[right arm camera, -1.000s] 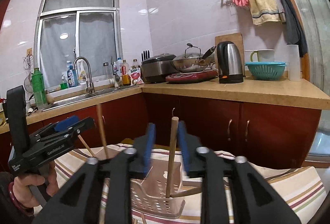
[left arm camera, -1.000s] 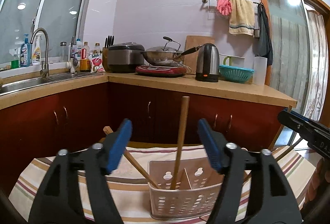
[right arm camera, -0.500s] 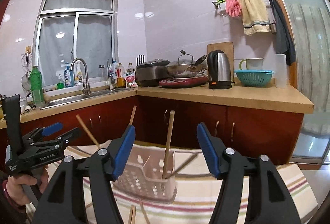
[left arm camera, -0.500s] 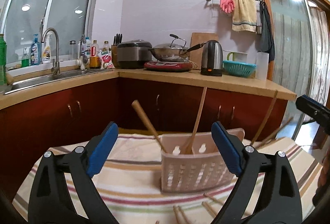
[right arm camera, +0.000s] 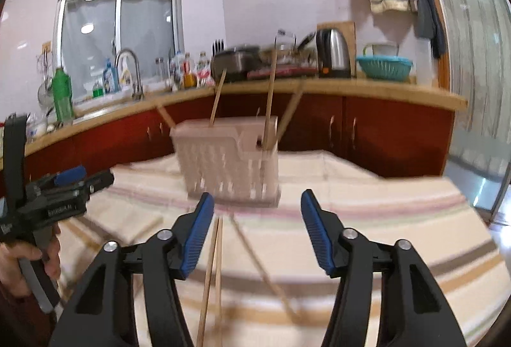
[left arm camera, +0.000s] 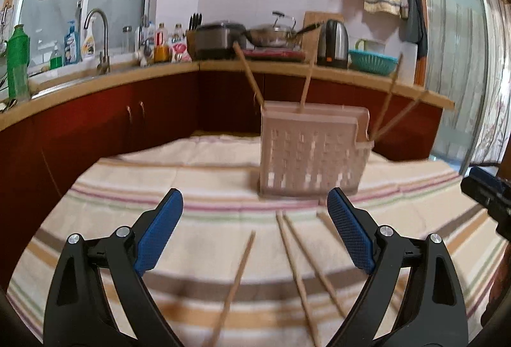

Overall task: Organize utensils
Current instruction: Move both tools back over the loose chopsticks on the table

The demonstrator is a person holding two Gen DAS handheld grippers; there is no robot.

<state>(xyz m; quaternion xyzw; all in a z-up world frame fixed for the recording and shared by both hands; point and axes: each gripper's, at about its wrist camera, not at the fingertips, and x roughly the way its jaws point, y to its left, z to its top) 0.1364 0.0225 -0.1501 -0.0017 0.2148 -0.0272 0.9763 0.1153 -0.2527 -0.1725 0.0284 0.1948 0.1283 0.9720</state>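
A pale perforated utensil basket (left arm camera: pixel 313 152) (right arm camera: pixel 230 162) stands on a striped cloth (left arm camera: pixel 127 187). Several wooden chopsticks (left arm camera: pixel 306 82) (right arm camera: pixel 271 98) lean upright inside it. More loose chopsticks (left arm camera: pixel 297 273) (right arm camera: pixel 212 270) lie flat on the cloth in front of the basket. My left gripper (left arm camera: pixel 254 192) hangs open over the loose ones, short of the basket, and holds nothing. My right gripper (right arm camera: pixel 257 195) is also open and its jaws are closing, with nothing gripped; loose chopsticks lie on the cloth beneath it. In the right wrist view the left gripper (right arm camera: pixel 57 193) shows at the left, held by a hand (right arm camera: pixel 19 254).
Red cabinets under a wooden counter (left arm camera: pixel 351 75) run behind the table. On the counter are a sink tap (left arm camera: pixel 95 37), bottles, a wok, a kettle (left arm camera: pixel 332 40) and a teal colander (right arm camera: pixel 383 66). A glass door (left arm camera: pixel 456 59) is at the right.
Both grippers have drawn back from the basket and sunk toward the cloth. Both jaws have spread wider, and the chopsticks that were between them now stand free in the basket.
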